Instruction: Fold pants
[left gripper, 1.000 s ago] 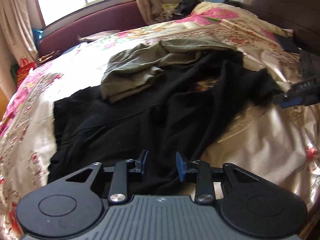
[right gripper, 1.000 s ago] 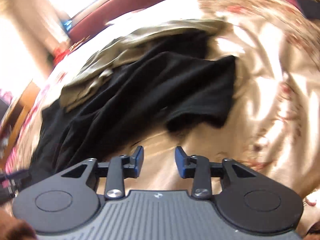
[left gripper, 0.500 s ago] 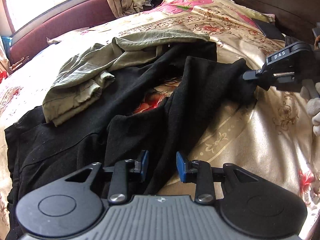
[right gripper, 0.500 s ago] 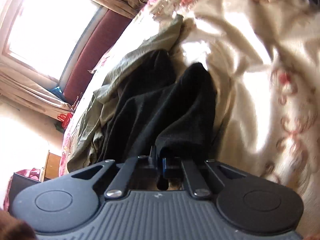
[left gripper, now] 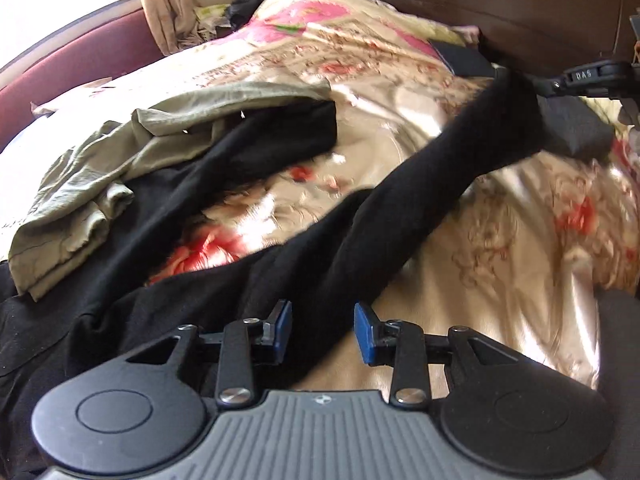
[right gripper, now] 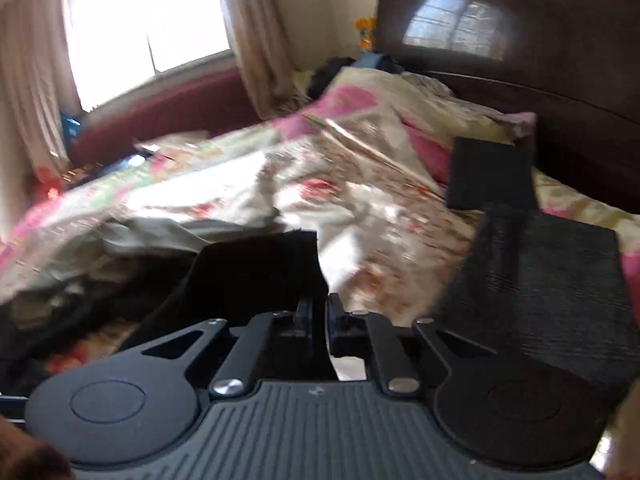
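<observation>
Where "DAS" marks right gripper (left gripper: 516,76), black pants (left gripper: 400,216)

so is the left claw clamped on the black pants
No, the left claw stands open over the black pants, pads clear of the cloth.

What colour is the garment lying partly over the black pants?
Olive green, clearest in the left wrist view.

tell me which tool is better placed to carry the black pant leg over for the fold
Right. The right tool already grips the hem of the black pants, lifted off the bed; the left tool is open, holding nothing.
</observation>
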The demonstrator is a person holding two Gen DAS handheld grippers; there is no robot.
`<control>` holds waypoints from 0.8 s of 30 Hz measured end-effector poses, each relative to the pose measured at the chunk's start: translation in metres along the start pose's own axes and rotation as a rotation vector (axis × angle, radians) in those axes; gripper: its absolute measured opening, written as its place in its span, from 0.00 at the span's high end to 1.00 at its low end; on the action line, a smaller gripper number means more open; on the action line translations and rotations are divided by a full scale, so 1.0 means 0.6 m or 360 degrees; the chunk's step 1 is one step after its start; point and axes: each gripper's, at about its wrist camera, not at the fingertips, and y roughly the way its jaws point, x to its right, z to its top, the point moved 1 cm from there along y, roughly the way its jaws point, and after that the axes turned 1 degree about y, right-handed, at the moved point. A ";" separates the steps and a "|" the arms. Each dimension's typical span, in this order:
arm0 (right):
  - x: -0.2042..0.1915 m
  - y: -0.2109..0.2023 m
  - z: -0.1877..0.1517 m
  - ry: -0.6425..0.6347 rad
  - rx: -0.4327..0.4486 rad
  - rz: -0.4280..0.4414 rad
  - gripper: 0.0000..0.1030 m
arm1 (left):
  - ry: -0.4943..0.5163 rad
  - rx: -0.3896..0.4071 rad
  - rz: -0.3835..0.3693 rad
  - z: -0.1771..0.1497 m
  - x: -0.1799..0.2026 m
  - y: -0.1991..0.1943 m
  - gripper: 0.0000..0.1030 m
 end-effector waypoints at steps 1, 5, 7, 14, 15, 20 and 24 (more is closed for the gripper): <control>0.009 0.000 -0.011 0.0019 -0.0016 -0.0027 0.88 | 0.0001 -0.0013 -0.0001 0.000 0.001 0.003 0.53; -0.008 -0.013 -0.023 0.0071 0.0005 0.0095 0.88 | -0.0024 -0.0004 0.0014 0.002 -0.010 0.004 0.53; -0.054 -0.013 -0.018 -0.0044 -0.0023 0.0236 0.87 | -0.0031 0.0001 0.0021 0.003 -0.018 0.006 0.53; -0.250 0.069 -0.044 -0.0506 -0.0268 0.0681 0.73 | 0.0066 -0.0107 0.0030 0.000 -0.039 0.039 0.49; -0.274 0.078 -0.049 -0.0585 -0.0290 0.0725 0.71 | 0.0077 -0.0126 -0.0002 -0.002 -0.040 0.042 0.49; -0.372 0.117 -0.069 -0.1061 -0.0458 0.0947 0.56 | 0.0123 -0.0171 -0.0068 -0.007 -0.047 0.052 0.55; -0.391 0.138 -0.073 -0.1284 -0.0631 0.1027 0.49 | 0.0123 -0.0153 -0.0097 -0.004 -0.060 0.044 0.61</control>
